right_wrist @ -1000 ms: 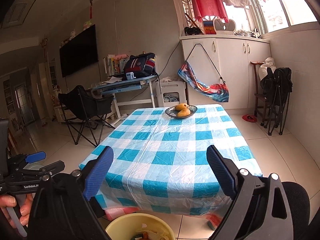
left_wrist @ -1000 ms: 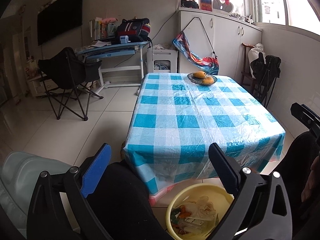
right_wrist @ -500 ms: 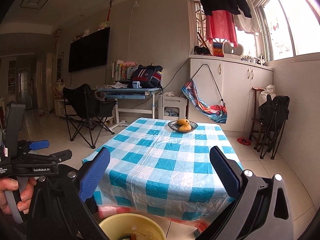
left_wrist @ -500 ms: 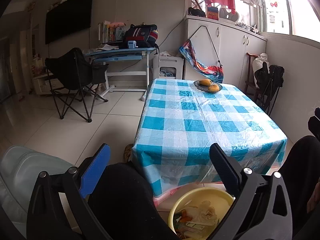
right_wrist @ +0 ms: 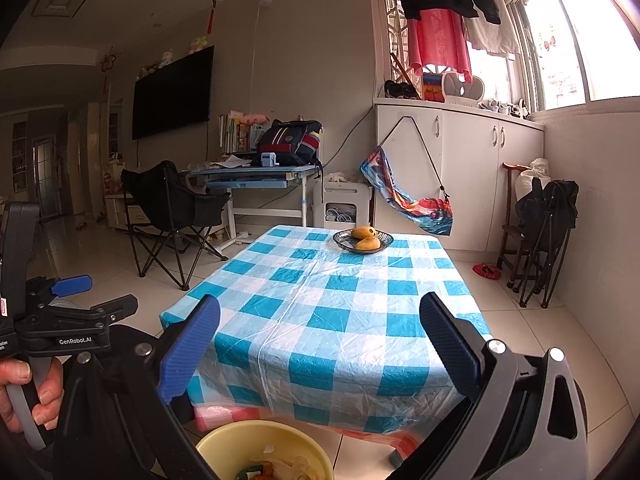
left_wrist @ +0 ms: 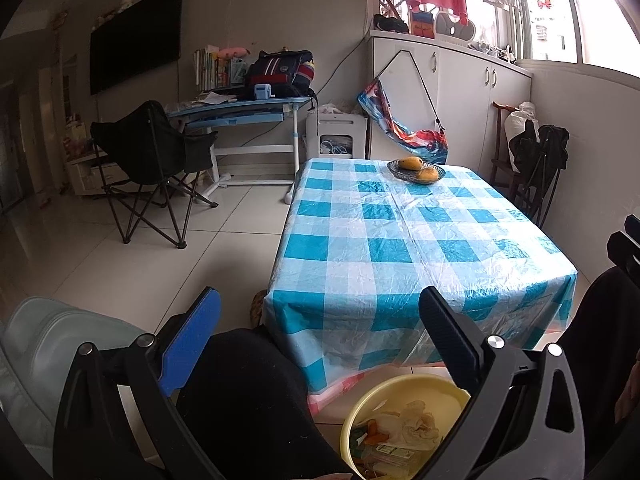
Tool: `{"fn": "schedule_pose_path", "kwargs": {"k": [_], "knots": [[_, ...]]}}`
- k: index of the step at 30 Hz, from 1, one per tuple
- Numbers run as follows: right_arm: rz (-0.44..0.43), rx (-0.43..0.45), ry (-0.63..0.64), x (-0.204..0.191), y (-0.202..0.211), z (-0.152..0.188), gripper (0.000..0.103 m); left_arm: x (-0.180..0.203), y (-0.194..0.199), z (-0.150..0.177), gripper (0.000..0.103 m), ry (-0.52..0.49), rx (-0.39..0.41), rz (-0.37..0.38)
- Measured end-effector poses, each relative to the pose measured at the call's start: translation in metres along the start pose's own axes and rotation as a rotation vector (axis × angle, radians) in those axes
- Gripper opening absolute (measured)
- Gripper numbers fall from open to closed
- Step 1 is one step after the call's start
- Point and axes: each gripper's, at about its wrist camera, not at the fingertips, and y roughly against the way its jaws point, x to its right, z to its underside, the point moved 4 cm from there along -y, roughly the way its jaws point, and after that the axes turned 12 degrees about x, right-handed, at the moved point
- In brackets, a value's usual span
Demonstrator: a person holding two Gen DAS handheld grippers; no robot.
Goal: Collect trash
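A home living room: wall television point(right_wrist: 172, 92), checked-cloth table point(right_wrist: 340, 320), hanging laundry point(right_wrist: 438, 40).

A counter point(left_wrist: 400, 240) draped in a blue-and-white checked plastic cloth fills the middle of the room. Near its far end sits a dark dish point(left_wrist: 416, 172) holding two yellow-orange fruits point(right_wrist: 365, 237). Behind it, against the wall, stands a blue-topped desk point(left_wrist: 240, 110) with a dark backpack point(left_wrist: 282, 72) and a row of books point(left_wrist: 210, 66) on it. A black folding chair point(left_wrist: 152, 156) stands on the pale tiled floor point(left_wrist: 120, 256) to the left. A flat screen point(right_wrist: 172, 92) hangs on the wall. White cupboards point(right_wrist: 472, 168) run under the window, a colourful bag point(right_wrist: 412, 204) hanging from one door. Red and dark garments point(right_wrist: 440, 20) hang overhead. A second folded black chair point(right_wrist: 548, 232) leans by the right wall.
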Motion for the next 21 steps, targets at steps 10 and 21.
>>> {"fn": "schedule_pose_path", "kwargs": {"k": [10, 21], "knots": [[0.0, -0.005, 0.002, -0.0011, -0.0021, 0.0021, 0.096, -0.0009, -0.0014, -0.001, 0.096, 0.01, -0.018, 0.002], [0.001, -0.006, -0.001, -0.0008, -0.0029, 0.0026, 0.096, -0.0037, -0.002, -0.0007, 0.096, 0.007, -0.019, -0.014]]}}
